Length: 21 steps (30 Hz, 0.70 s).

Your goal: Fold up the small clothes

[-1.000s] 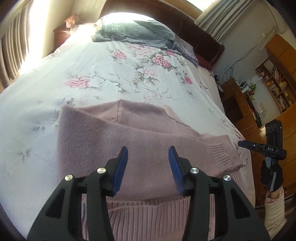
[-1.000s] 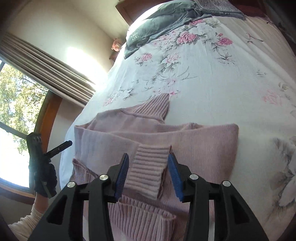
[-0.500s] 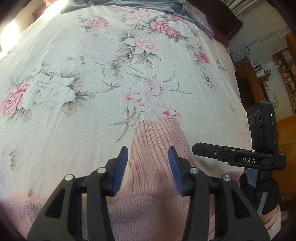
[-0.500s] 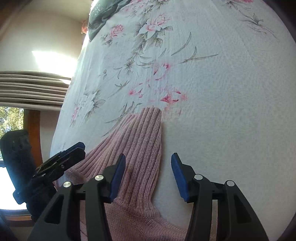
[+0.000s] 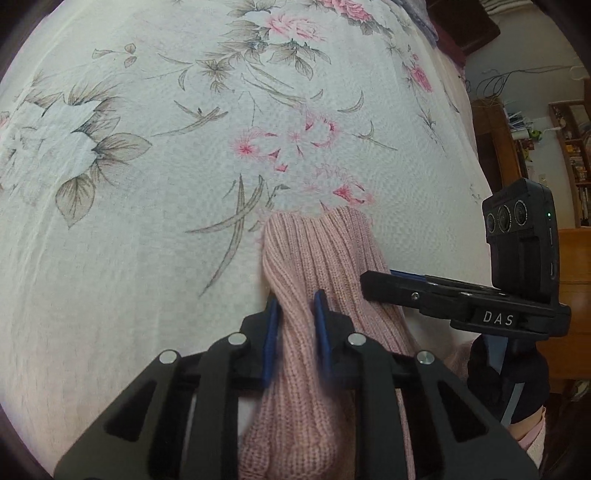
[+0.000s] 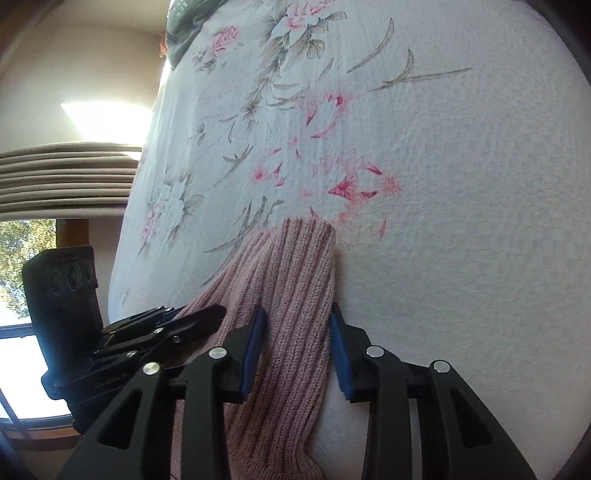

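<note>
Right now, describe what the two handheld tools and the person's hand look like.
Both tools, left tool and right tool, are black plastic frames with silver screws and blue fingers. The right one carries a three-lens camera block and white lettering "DAS". The hand wears a dark glove and a pale pink sleeve.

White bedspread (image 5: pixel 155 229) printed with pink roses and grey-green leaves; grey folded fabric (image 6: pixel 181 26) at its far edge; wooden bookshelves (image 5: pixel 576 155) beside the bed; pleated curtain (image 6: pixel 62 181) above a window (image 6: pixel 22 325)
</note>
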### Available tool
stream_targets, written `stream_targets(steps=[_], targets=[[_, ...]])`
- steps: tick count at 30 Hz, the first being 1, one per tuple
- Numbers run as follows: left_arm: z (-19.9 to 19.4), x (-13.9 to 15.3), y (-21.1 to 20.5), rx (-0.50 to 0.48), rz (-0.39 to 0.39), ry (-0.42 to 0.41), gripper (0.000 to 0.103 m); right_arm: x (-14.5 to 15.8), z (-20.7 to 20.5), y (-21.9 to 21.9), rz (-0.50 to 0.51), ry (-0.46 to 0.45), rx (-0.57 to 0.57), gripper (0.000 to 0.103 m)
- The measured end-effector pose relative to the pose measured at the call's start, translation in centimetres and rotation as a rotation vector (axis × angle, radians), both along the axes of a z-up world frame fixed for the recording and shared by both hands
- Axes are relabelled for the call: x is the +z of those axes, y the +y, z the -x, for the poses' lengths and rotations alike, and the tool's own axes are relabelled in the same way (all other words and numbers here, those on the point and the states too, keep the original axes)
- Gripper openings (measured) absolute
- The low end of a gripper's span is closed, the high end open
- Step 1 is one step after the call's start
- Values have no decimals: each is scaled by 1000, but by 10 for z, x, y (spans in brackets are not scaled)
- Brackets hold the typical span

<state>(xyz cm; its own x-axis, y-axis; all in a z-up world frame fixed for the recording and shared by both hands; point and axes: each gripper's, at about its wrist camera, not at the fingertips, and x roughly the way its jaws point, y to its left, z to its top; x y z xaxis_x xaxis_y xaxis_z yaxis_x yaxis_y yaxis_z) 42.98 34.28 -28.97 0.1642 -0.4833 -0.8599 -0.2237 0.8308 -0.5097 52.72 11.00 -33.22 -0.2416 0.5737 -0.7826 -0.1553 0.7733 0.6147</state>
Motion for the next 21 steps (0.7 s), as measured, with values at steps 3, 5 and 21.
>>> stream_targets(steps=[3,5,21], targets=[[4,12,6,25,32,-75,9,18,2,-1,-41,-65,-3,18],[10,30,13,63,71,-155,9,40,3,-6,-104,-122,-20,17],[152,154,-15,-47,149,-609,10,205,133,-47,-356,-492,226,11]])
